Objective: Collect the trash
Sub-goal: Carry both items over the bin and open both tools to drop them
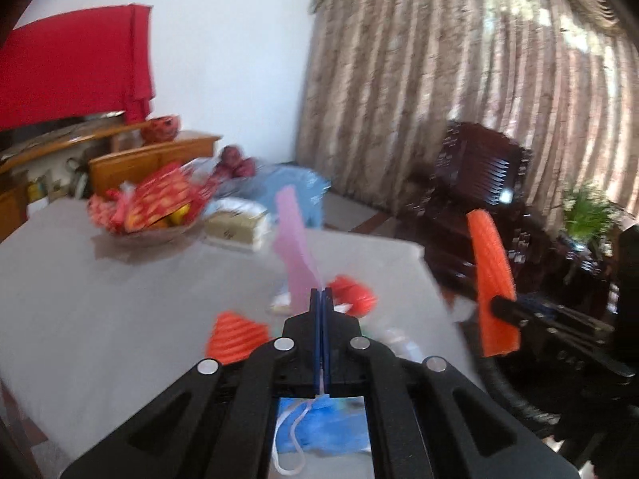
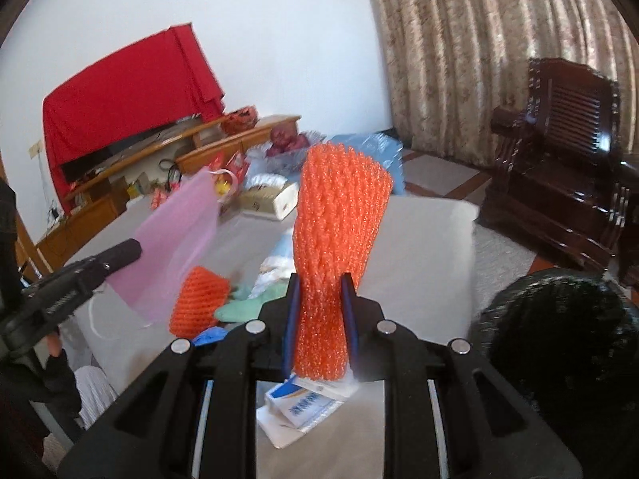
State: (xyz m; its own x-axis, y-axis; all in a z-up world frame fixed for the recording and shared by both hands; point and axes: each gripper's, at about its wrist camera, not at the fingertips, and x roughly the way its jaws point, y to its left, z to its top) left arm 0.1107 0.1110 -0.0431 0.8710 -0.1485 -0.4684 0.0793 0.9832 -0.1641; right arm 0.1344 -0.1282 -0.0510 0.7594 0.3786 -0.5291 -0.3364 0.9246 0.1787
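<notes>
My left gripper (image 1: 322,293) is shut on a pink face mask (image 1: 293,251) and holds it above the grey table (image 1: 120,299); the mask also shows in the right wrist view (image 2: 175,247). My right gripper (image 2: 319,283) is shut on an orange foam fruit net (image 2: 337,239) held upright over the table; it shows in the left wrist view (image 1: 493,279). More orange nets (image 1: 235,337) (image 2: 197,301), a blue mask (image 1: 323,427) and a white-blue wrapper (image 2: 307,403) lie on the table.
A black bin (image 2: 567,359) stands at the table's right edge. A fruit bowl with red packets (image 1: 151,211), a tissue box (image 1: 237,229) and a blue bag (image 1: 291,187) sit at the table's far end. A dark wooden armchair (image 2: 559,159) stands by the curtains.
</notes>
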